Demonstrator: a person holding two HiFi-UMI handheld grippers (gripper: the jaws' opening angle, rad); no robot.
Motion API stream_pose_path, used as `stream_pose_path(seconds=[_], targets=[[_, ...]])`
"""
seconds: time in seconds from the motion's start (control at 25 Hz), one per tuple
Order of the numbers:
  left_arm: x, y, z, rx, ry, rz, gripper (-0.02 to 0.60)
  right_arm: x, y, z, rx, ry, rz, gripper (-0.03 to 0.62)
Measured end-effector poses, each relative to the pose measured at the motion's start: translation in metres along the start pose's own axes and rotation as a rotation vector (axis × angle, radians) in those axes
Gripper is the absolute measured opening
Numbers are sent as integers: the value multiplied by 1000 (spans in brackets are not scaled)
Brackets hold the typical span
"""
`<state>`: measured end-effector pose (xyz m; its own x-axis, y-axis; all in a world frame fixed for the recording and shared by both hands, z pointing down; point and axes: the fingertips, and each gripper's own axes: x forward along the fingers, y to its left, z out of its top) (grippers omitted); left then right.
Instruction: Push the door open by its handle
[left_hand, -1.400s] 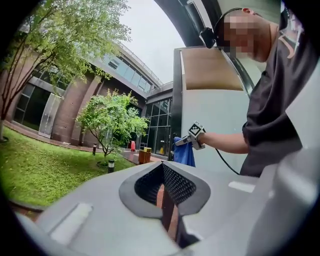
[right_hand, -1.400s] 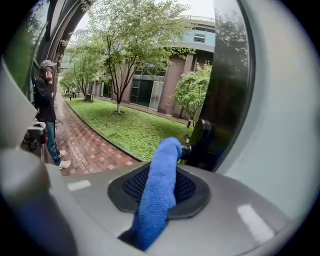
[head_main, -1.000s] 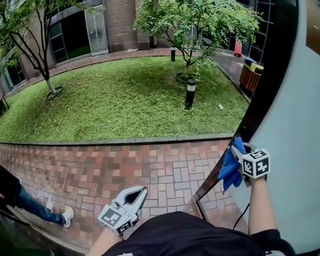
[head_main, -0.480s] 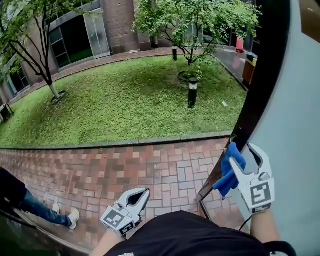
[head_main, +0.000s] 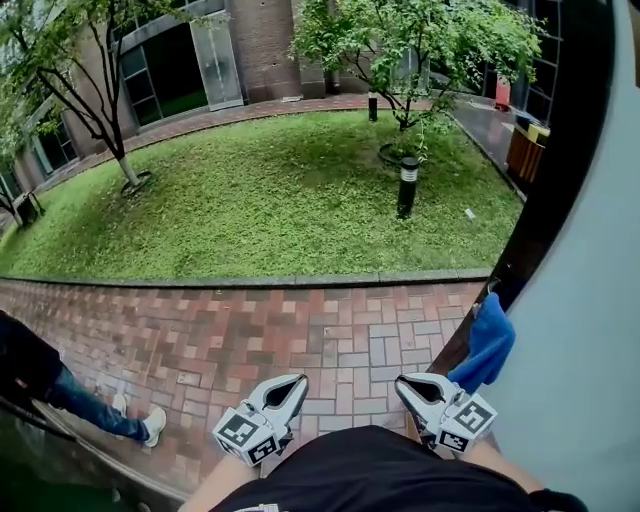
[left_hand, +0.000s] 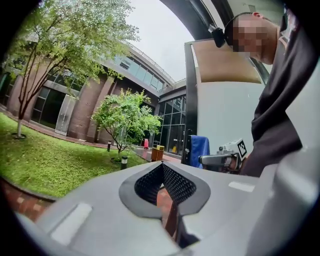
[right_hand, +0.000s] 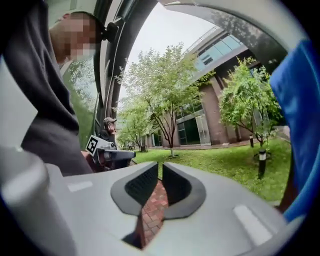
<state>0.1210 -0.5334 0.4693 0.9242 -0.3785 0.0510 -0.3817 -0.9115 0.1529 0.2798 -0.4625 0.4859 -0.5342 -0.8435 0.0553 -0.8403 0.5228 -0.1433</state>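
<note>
door stands at the right of the head view, open over the brick paving. its handle, wrapped in blue cloth, sits on the dark door edge. right gripper is held low by the person's body, clear of the handle, below and left of it. its jaws have just been closing and stand almost together, a narrow slit between them, nothing held. left gripper is just beside it, jaw tips meeting, empty. both point toward the lawn. a bystander's leg shows at the left edge.
</note>
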Motion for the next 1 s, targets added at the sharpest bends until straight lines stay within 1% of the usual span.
stream_pose_path(seconds=[0.04,0.16,0.32,0.52,0.68,0.84,1.0], targets=[[-2,5,-4,-12,1,17,0,1,-5,-12,10,11,-14,5],[-8,15,-13,-39,9,45,0,4,-15,-31,-1,54,-38,2],[-12,23,-16,-51,6,66,0,9,-22,-27,1,47,-39,0],[-16,25,-12,-44,-7,71,0,14,-21,-23,-15,46,-20,2],[-18,26,-9,-47,-10,62,0,18,-20,-20,-26,52,-20,2],[-26,30,-8,-41,-4,47,0,23,-19,-17,-26,51,-41,2],[-41,38,-14,-52,9,39,0,30,-5,-16,-29,53,-47,2]])
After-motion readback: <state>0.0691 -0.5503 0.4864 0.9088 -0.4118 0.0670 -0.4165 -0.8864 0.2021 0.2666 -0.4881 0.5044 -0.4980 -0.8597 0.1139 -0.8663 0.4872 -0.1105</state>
